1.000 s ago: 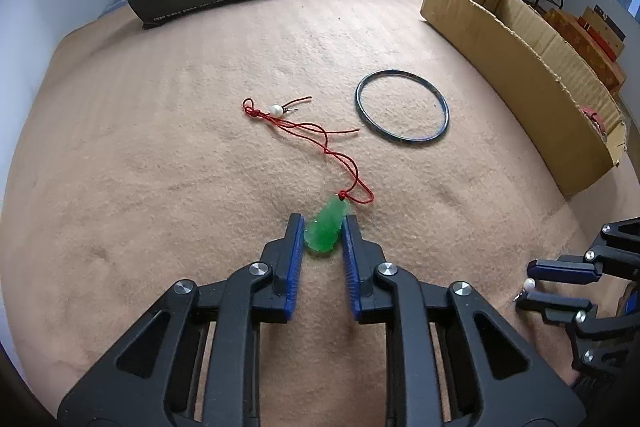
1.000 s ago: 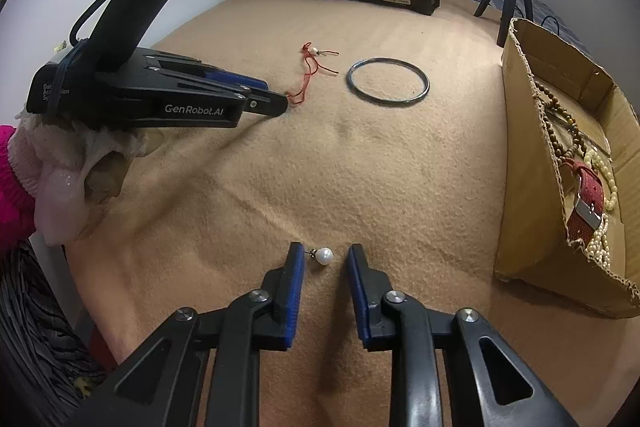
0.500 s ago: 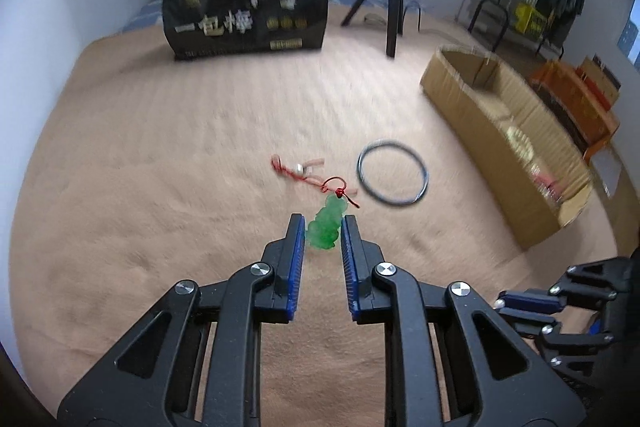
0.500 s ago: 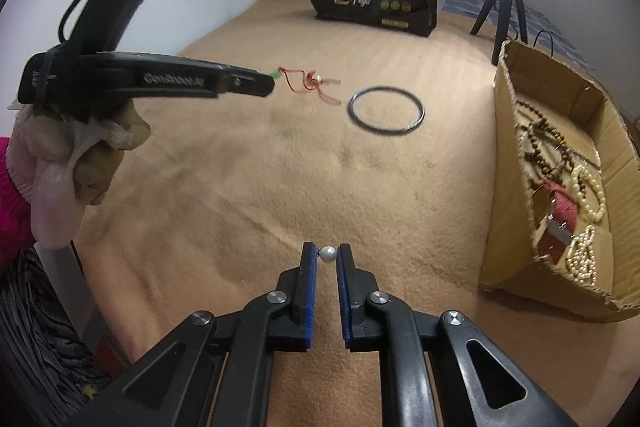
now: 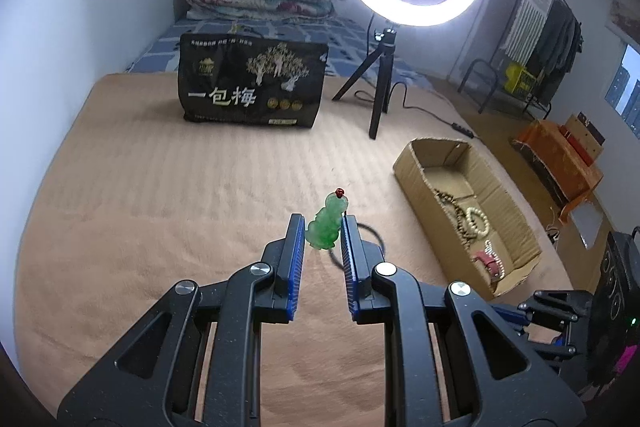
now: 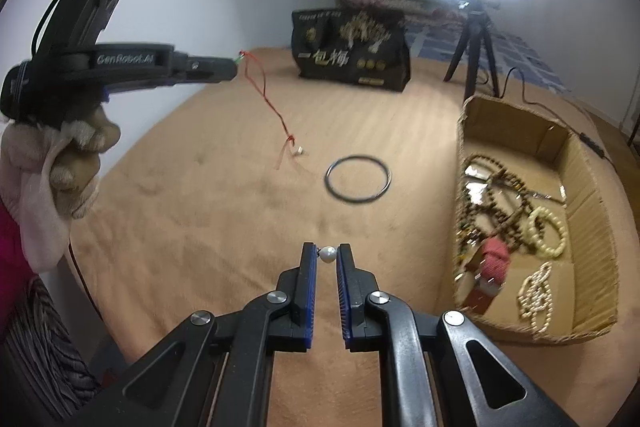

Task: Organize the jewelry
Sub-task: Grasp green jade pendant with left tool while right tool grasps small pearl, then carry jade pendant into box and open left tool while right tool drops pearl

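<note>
My left gripper [image 5: 323,227] is shut on a green jade pendant [image 5: 326,225], held well above the tan blanket. Seen from the right wrist view, the left gripper [image 6: 236,65] is raised at the left and the pendant's red cord [image 6: 266,95] hangs from it down to the blanket, ending at a small clasp [image 6: 299,150]. My right gripper [image 6: 327,254] is shut on a pearl earring [image 6: 327,254], lifted off the blanket. A dark bangle [image 6: 357,179] lies flat ahead of it. The cardboard box [image 6: 584,163] at the right holds bead strings, a pale bracelet and a red strap.
A black snack bag [image 5: 250,89] stands at the far side of the blanket [image 5: 160,207]. A ring light on a tripod [image 5: 380,99] stands beside it, its cable trailing past the box [image 5: 424,155]. A gloved hand [image 6: 52,167] holds the left gripper.
The left gripper rose with the pendant, pulling the red cord up off the blanket. The right gripper shut on the pearl earring and lifted it.
</note>
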Demonstrator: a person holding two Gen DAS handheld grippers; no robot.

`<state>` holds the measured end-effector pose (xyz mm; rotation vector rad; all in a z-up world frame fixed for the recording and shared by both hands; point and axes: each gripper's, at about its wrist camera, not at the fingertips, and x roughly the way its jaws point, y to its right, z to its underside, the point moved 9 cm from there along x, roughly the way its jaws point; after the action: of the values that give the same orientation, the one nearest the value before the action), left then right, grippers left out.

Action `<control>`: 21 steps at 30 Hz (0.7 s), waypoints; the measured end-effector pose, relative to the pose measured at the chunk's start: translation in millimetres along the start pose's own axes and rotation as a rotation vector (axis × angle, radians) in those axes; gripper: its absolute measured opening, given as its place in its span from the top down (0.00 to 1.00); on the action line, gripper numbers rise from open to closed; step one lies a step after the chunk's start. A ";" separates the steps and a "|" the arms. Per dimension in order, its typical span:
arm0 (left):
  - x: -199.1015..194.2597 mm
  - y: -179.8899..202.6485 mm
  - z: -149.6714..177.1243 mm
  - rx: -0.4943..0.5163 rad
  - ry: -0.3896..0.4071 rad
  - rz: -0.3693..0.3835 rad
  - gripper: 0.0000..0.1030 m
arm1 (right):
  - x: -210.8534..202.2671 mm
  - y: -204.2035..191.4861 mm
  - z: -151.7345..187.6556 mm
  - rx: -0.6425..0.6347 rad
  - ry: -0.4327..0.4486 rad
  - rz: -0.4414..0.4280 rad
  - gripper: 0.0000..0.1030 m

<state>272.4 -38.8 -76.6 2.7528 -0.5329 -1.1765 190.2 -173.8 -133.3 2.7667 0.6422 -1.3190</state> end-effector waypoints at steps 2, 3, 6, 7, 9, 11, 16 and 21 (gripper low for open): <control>-2.8 5.2 -0.9 0.003 0.006 0.005 0.84 | -6.7 5.5 -6.8 0.009 0.021 0.008 0.92; -3.5 9.5 -2.2 0.007 0.008 0.012 0.84 | -9.5 9.1 -10.5 0.014 0.031 0.013 0.92; -5.2 20.2 -5.1 0.020 0.016 0.020 0.84 | -17.7 19.8 -18.6 0.029 0.056 0.031 0.92; -6.4 25.0 -6.5 0.025 0.020 0.025 0.84 | -22.5 25.3 -21.2 0.037 0.068 0.038 0.92; -6.6 32.6 -10.2 0.027 0.026 0.036 0.84 | -29.5 35.6 -25.5 0.054 0.086 0.050 0.92; -7.3 41.7 -16.0 0.026 0.036 0.050 0.84 | -38.1 48.3 -30.1 0.076 0.105 0.067 0.92; -6.6 68.4 -33.1 0.025 0.063 0.089 0.84 | -56.1 80.8 -37.9 0.126 0.136 0.106 0.92; 2.5 99.7 -49.1 0.028 0.081 0.127 0.84 | -68.7 110.4 -39.9 0.165 0.142 0.143 0.92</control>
<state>281.5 -134.9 -21.5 2.7297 -0.7081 -1.0333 221.7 -292.2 -74.4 2.9936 0.3446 -1.2080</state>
